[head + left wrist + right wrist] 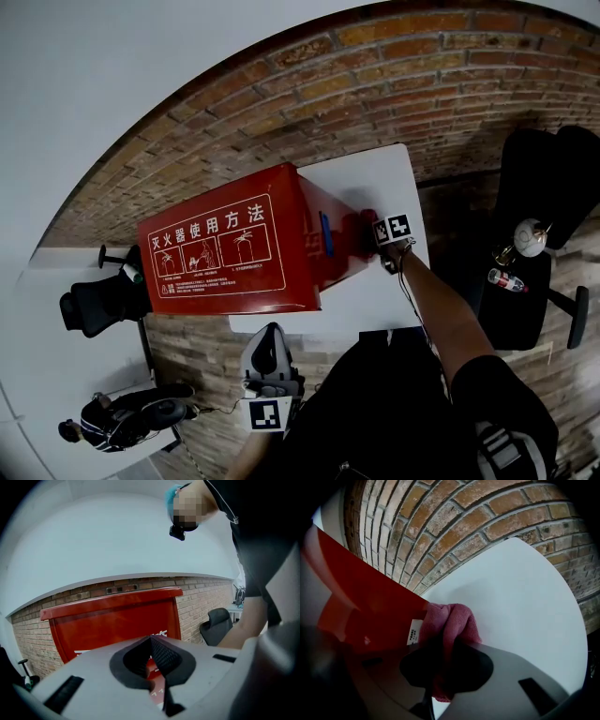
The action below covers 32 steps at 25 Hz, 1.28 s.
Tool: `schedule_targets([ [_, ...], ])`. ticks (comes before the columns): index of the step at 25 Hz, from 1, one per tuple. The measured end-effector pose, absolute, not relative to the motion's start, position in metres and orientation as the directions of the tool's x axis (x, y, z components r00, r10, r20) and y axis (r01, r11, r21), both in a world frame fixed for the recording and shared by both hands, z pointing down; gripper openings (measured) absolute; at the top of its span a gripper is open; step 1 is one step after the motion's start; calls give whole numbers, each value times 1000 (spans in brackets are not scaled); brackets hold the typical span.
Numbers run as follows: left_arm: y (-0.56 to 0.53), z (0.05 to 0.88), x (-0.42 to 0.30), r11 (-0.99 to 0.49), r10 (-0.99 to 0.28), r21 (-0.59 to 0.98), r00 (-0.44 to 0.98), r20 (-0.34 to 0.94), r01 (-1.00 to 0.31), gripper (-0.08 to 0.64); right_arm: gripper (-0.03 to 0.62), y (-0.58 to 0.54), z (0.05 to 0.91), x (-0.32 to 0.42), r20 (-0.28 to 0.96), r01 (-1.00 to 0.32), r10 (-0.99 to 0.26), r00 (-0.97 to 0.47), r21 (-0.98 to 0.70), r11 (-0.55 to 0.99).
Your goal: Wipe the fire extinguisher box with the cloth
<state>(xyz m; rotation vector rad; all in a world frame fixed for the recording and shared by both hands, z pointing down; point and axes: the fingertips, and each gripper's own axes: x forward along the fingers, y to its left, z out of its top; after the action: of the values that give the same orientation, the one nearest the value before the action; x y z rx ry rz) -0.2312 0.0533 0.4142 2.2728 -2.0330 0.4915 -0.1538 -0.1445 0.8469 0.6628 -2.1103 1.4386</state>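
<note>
so you've got a bright red fire extinguisher box (225,248) with white lettering, pinkish-red cloth (451,620), plain white table (375,178), orange-brown brick wall (394,84).

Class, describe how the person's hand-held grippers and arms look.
The left hand-held gripper and right hand-held gripper: grey bodies, black pads, each with a cube of black-and-white square markers. A thin cable runs along the right forearm; short black sleeve.

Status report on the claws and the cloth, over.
Right claw shut on pink cloth, at red box end. Left claw shut, empty, clear of box. No obstruction seen.
</note>
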Motion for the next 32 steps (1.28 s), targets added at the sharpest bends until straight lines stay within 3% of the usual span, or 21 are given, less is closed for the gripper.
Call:
schedule_targets([
  [32, 61, 415, -225, -167, -958, -151, 124, 259, -974, 49, 61, -87, 839, -139, 558, -568, -109, -822, -799, 196],
])
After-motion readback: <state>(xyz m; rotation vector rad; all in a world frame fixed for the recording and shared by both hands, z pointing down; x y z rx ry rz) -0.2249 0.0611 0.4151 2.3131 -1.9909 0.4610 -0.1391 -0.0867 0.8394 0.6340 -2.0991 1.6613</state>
